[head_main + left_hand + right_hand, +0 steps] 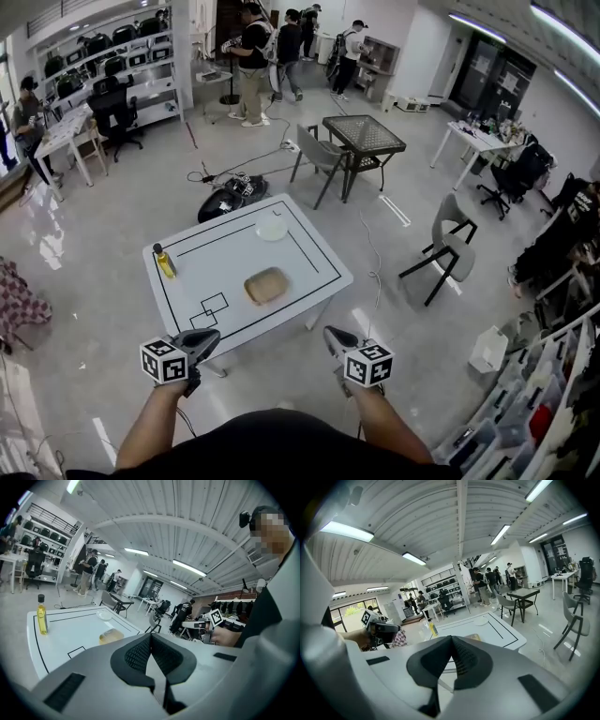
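The left gripper (204,340), fingers pressed together and empty, hangs off the white surface's (234,258) near edge; on it a yellow bottle (165,262) left, a tan block (266,286) mid, a white plate (272,228) far; the right gripper (334,337), fingers also pressed together, empty

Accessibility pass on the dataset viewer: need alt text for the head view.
A person holds the left claw and right claw, both shut and empty, short of a white table marked with black lines. On it stand a bottle of yellow liquid, a white plate and a tan oblong object.
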The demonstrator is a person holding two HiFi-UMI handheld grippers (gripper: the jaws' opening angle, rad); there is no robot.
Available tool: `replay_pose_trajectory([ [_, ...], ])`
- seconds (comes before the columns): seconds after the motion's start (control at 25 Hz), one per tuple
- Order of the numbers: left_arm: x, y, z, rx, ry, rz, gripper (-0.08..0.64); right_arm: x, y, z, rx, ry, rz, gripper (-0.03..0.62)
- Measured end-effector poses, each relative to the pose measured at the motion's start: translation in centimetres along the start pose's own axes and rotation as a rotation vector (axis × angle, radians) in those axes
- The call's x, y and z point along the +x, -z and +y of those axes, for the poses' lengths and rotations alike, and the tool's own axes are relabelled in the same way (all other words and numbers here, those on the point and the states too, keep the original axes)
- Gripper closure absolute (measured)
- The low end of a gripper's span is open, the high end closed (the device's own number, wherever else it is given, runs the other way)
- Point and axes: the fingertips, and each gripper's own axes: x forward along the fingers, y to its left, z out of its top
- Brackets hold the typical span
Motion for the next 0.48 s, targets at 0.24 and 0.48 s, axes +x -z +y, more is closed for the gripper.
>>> replay_pose_trajectory([
  [0.24,1.7,-0.7,0.7,-0.009,-0.044,-0.015,0.538,1.7,-0.4,-2.2,-0.013,-0.039,0.023,0.58],
  [0.48,4.0,-1.8,1.1,-0.009,-0.086,-0.013,0.538,2.7,-1.9,-5.5,-0.017,-0.063,0.021,0.58],
])
